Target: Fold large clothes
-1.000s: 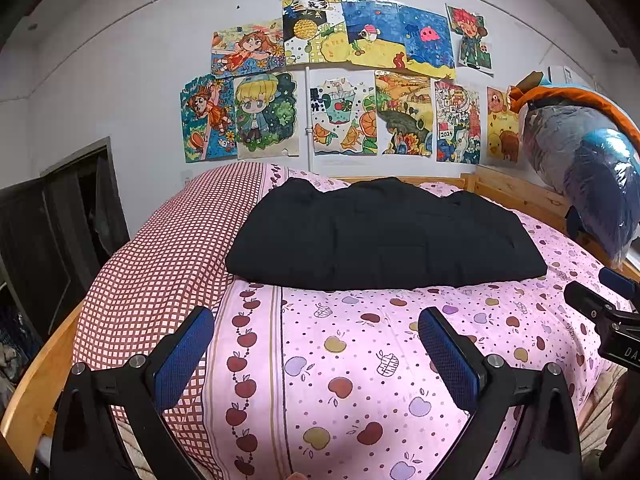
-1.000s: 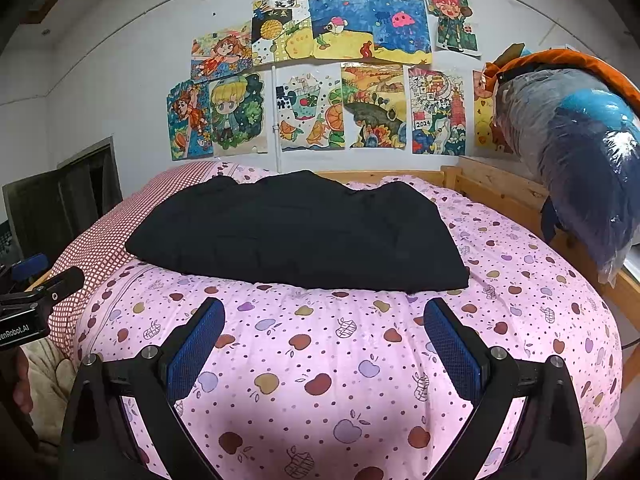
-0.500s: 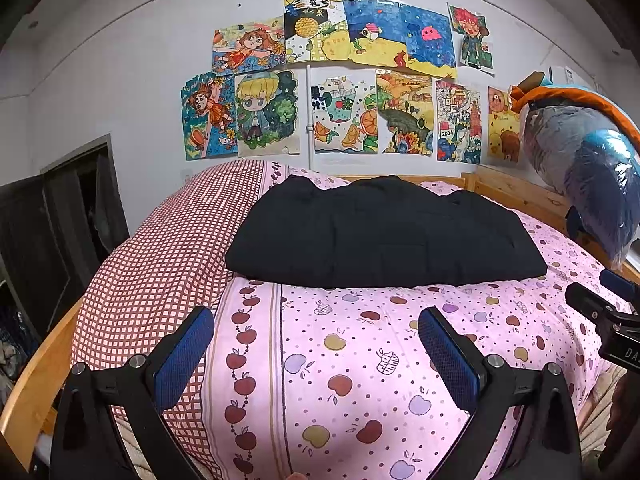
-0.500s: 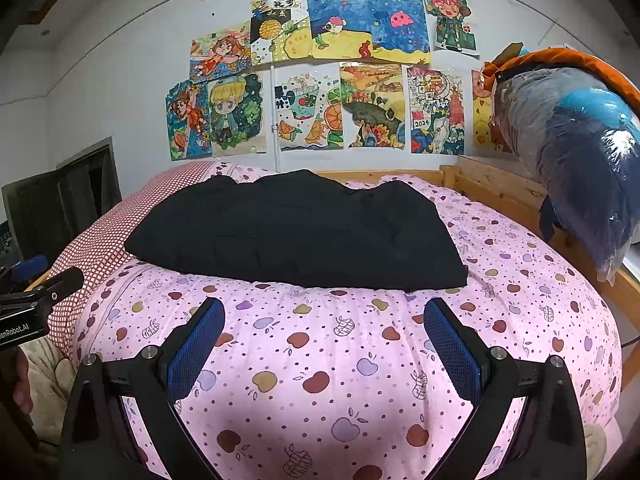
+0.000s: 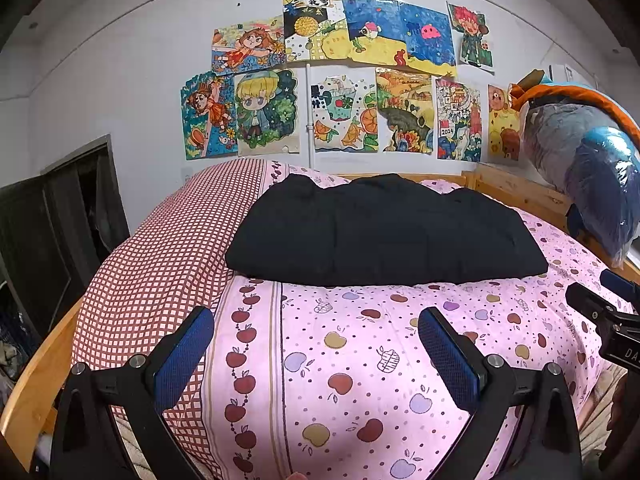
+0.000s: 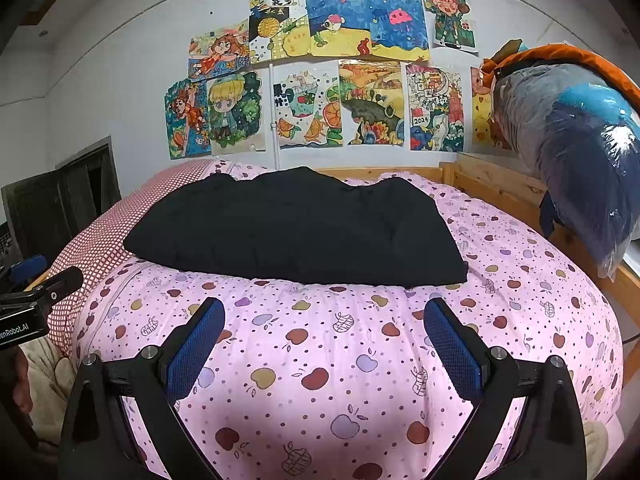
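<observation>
Lying folded on quilt (image 5: pixel 360 360): black garment (image 5: pixel 384 232). Left gripper (image 5: pixel 316 320), right gripper (image 6: pixel 324 312): jaws wide, empty. Poster (image 6: pixel 434 108) reads "2024"; left gripper body, "enRobot.AI".

Your black garment (image 5: pixel 384 232) lies on a pink quilt (image 5: pixel 360 344) dotted with red, yellow and purple apples. Beside it you see red-and-white check fabric (image 5: pixel 160 264). Your claws (image 5: pixel 316 340) (image 6: pixel 324 332) are black with blue pads (image 5: pixel 448 356).

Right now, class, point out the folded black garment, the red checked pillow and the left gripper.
folded black garment (image 5: pixel 384 232), left wrist view, centre of cloth
red checked pillow (image 5: pixel 172 248), left wrist view, top face
left gripper (image 5: pixel 316 344), left wrist view, between fingertips
</observation>
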Action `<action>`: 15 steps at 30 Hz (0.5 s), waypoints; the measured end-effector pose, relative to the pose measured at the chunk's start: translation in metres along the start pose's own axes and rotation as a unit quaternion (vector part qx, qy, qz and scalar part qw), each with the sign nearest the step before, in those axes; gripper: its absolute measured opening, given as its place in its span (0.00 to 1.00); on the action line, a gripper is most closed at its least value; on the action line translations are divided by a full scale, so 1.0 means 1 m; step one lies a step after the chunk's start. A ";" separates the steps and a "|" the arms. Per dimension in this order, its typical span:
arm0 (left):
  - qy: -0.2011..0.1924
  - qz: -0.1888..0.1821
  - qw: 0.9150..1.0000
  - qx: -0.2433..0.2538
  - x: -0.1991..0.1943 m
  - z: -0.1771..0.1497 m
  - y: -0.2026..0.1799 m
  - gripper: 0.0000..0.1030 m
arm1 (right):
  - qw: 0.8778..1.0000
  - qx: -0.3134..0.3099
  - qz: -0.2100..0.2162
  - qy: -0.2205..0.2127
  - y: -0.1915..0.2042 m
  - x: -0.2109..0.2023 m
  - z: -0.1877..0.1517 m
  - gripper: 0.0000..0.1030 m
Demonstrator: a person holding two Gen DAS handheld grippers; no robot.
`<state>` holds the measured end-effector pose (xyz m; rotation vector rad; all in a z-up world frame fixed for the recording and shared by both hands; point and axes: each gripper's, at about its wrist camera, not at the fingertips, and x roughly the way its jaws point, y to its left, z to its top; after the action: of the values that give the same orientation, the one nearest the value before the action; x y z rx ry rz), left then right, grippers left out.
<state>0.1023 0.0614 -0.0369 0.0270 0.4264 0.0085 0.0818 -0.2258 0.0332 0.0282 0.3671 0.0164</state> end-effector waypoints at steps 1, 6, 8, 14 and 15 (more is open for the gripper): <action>0.000 0.000 1.000 0.000 0.000 0.000 0.000 1.00 | 1.000 0.000 0.000 0.000 0.000 0.000 0.000 0.95; 0.003 -0.001 1.000 0.000 0.002 -0.002 0.001 1.00 | 1.000 0.002 -0.002 0.001 -0.002 0.001 -0.001 0.95; 0.004 0.000 1.000 0.000 0.004 -0.002 0.001 1.00 | 1.000 0.002 -0.003 0.001 -0.001 0.001 -0.002 0.95; 0.011 0.002 1.000 -0.014 0.005 -0.002 0.003 1.00 | 1.000 0.001 -0.003 0.001 0.000 0.001 -0.003 0.95; 0.011 0.007 1.000 -0.017 0.006 -0.002 0.004 1.00 | 1.000 0.002 -0.003 0.001 0.000 0.001 -0.003 0.95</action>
<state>0.1066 0.0655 -0.0412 -0.0044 0.4483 0.0292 0.0819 -0.2254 0.0302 0.0304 0.3691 0.0095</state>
